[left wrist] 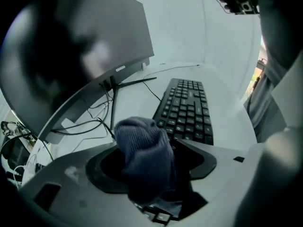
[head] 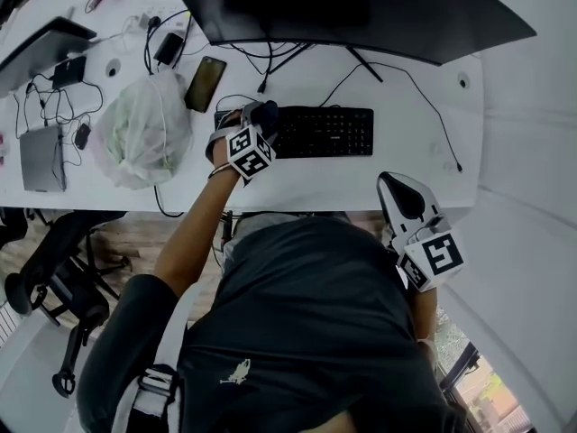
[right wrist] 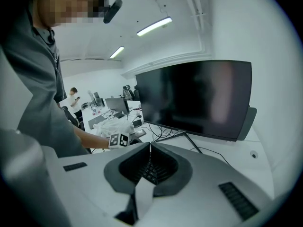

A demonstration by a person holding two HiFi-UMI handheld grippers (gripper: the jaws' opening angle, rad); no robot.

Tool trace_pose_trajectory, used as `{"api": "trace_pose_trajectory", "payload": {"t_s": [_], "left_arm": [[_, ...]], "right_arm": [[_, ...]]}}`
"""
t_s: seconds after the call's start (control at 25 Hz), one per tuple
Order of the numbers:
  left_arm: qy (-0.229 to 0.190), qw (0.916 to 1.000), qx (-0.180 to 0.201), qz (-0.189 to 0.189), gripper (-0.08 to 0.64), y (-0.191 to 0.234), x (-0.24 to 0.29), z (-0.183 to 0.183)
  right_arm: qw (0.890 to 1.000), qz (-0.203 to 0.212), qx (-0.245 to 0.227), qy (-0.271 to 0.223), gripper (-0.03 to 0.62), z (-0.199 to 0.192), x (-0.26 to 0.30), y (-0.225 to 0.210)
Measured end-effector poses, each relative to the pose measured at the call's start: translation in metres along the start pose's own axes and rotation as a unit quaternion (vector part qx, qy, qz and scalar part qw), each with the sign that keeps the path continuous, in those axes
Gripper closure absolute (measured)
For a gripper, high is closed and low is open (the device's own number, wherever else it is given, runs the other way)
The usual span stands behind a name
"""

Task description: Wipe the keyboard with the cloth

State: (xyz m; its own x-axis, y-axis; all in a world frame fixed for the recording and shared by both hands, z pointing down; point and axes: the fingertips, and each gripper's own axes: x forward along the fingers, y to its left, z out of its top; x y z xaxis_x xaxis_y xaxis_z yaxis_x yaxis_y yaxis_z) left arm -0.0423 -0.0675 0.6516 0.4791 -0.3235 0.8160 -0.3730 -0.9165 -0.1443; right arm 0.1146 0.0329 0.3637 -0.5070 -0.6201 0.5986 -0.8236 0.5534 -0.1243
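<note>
The black keyboard (head: 325, 132) lies on the white desk (head: 297, 183) in front of the monitor. My left gripper (head: 259, 114) hangs over the keyboard's left end. In the left gripper view the jaws of the left gripper (left wrist: 151, 162) stand wide apart, with a bunched blue-grey knit cloth (left wrist: 142, 148) between them, and the keyboard (left wrist: 187, 108) runs away just beyond. The cloth (head: 264, 110) shows dark at the gripper's tip. My right gripper (head: 395, 186) hovers at the desk's near right edge, apart from the keyboard. Its jaw tips meet, and the right gripper (right wrist: 150, 148) holds nothing.
A large dark monitor (head: 343, 7) stands behind the keyboard on a thin-legged stand, with cables trailing. Left of the keyboard are a phone (head: 206, 83), a white plastic bag (head: 144, 129) and a grey laptop (head: 41, 156). An office chair (head: 54, 278) stands below the desk's left end.
</note>
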Motion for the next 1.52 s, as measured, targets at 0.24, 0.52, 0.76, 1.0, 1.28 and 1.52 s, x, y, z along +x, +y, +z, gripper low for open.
{"api": "trace_pose_trajectory", "payload": {"t_s": [0.24, 0.52, 0.76, 1.0, 1.28, 1.52], "left_arm": [[-0.009, 0.9986, -0.051, -0.011, 0.494, -0.070, -0.030, -0.023], [-0.014, 0.9999, -0.006, 0.006, 0.378, 0.013, -0.017, 0.010], [-0.001, 0.9982, -0.037, -0.046, 0.491, -0.085, -0.028, -0.021], [-0.003, 0.9998, -0.016, 0.009, 0.491, -0.023, -0.014, 0.003], [0.012, 0.9990, -0.022, -0.038, 0.491, -0.060, -0.007, 0.001], [-0.003, 0.9968, 0.035, -0.071, 0.491, -0.103, -0.009, 0.019]], "right_arm": [[1.000, -0.019, 0.020, 0.007, 0.581, -0.010, -0.007, -0.014], [1.000, 0.010, 0.002, 0.011, 0.581, -0.006, 0.006, 0.001], [1.000, -0.010, 0.021, 0.014, 0.581, -0.013, 0.000, -0.011], [0.999, 0.002, 0.021, 0.027, 0.581, -0.017, 0.006, -0.009], [0.999, -0.009, 0.027, 0.020, 0.581, -0.018, 0.000, -0.012], [0.999, -0.011, 0.042, 0.026, 0.581, -0.028, -0.002, -0.018]]}}
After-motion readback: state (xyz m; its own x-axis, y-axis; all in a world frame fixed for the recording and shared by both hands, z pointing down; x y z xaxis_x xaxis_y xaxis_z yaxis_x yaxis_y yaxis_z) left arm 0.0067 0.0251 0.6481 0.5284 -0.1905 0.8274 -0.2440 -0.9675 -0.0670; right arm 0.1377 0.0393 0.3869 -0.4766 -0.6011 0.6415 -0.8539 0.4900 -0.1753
